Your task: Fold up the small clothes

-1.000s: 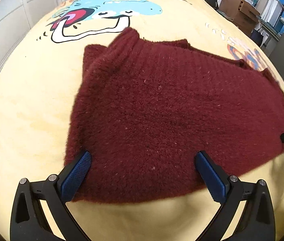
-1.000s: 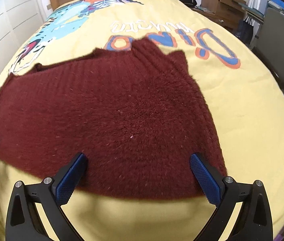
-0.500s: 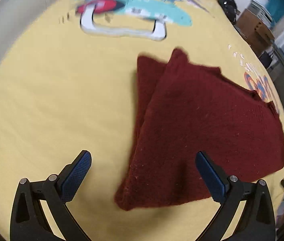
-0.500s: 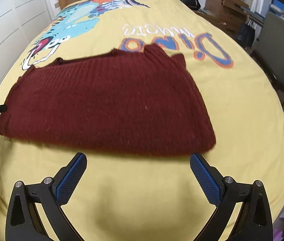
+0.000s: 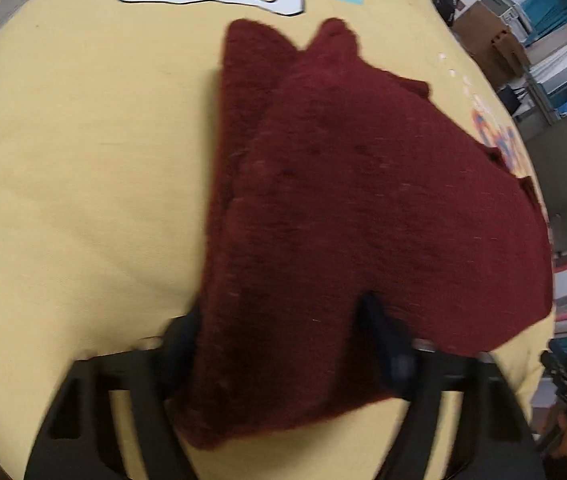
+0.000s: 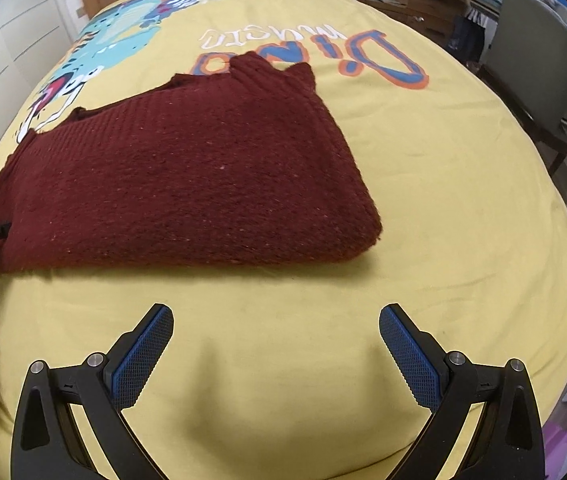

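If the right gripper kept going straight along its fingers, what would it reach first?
Most likely the bare yellow bedspread: the right gripper hangs open over it, short of the folded maroon sweater, whose near edge lies just beyond. Depth is hard to judge.

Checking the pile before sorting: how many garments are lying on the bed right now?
1: a dark red knitted sweater, folded, on the yellow bedspread. The left gripper is closing over its near corner. Nothing else shows.
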Action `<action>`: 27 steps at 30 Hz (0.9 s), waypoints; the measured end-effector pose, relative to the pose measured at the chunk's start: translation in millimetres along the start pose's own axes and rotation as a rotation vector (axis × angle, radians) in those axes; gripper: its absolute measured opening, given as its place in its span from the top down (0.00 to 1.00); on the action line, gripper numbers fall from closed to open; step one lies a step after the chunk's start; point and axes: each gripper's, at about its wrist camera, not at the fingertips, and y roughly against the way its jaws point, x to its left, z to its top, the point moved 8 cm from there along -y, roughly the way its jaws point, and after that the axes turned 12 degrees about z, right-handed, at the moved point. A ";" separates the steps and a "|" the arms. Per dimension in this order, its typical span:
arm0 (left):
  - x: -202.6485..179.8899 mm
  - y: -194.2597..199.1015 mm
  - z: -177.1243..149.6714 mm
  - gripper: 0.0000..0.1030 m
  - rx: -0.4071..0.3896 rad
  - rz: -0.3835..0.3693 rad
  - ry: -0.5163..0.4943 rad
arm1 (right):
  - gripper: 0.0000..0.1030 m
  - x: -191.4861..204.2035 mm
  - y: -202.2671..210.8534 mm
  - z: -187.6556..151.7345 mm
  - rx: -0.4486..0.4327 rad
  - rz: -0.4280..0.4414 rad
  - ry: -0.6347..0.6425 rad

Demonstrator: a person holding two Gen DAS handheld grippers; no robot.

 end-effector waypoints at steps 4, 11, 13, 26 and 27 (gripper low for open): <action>-11.5 9.4 -3.0 0.71 0.014 -0.035 -0.006 | 0.00 -3.2 5.6 1.4 -0.014 0.009 -0.002; -39.7 49.2 9.5 0.74 -0.016 -0.015 -0.074 | 0.00 -9.8 14.2 6.6 -0.038 0.037 -0.017; -52.9 63.1 13.6 0.74 -0.027 -0.029 -0.080 | 0.00 -13.9 17.2 8.3 -0.048 0.044 -0.026; -243.2 107.4 51.1 0.77 -0.071 -0.120 -0.246 | 0.00 -68.2 60.9 41.6 -0.156 0.042 -0.087; -260.6 104.6 49.8 0.77 -0.069 -0.125 -0.259 | 0.00 -73.6 63.6 43.4 -0.159 0.037 -0.092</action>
